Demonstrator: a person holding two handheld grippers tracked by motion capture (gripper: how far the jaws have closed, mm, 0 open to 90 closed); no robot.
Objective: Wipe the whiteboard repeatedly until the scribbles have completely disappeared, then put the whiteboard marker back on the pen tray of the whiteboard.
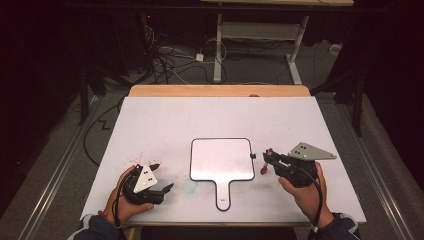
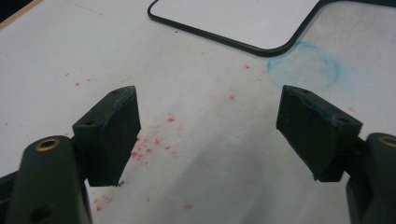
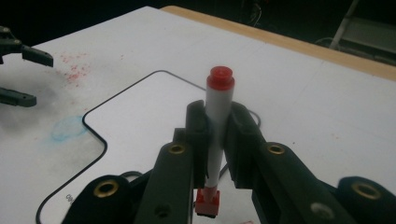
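Holding a red-capped whiteboard marker (image 3: 218, 116) in our right gripper (image 1: 270, 161), we have its jaws clamped on the white barrel at about mid-length, the marker standing roughly upright between them with the round red cap on top and a squarish red end below. In the high view this gripper sits at about four o'clock on the white tabletop (image 1: 165, 120), just beside the right edge of the small handled whiteboard (image 1: 221, 159). We cannot tell whether the lower end touches the table.

We judge the marker light, stiff and smooth-sided, so it may twist or slide in the pads if we press its tip hard; the present hold on the barrel seems the sensible place, since gripping the cap risks pulling it off.

Our left gripper (image 1: 159, 176) rests at about seven o'clock, jaws spread well apart with nothing between them, pointing towards the board. Red specks (image 2: 154, 142) dot the table under it, and a faint blue smudged ring (image 2: 303, 70) lies just beside the board's near left corner.

The whiteboard lies flat at the centre, blank, black-rimmed, its short handle (image 1: 223, 194) pointing to six o'clock. It looks thin, rigid and light, likely to skate on the slick top when written on; the handle or a rim edge is where we would pin it.

Farther off, a wooden strip (image 1: 220, 90) edges the table at twelve o'clock, with cables (image 1: 170, 62) on the floor beyond.
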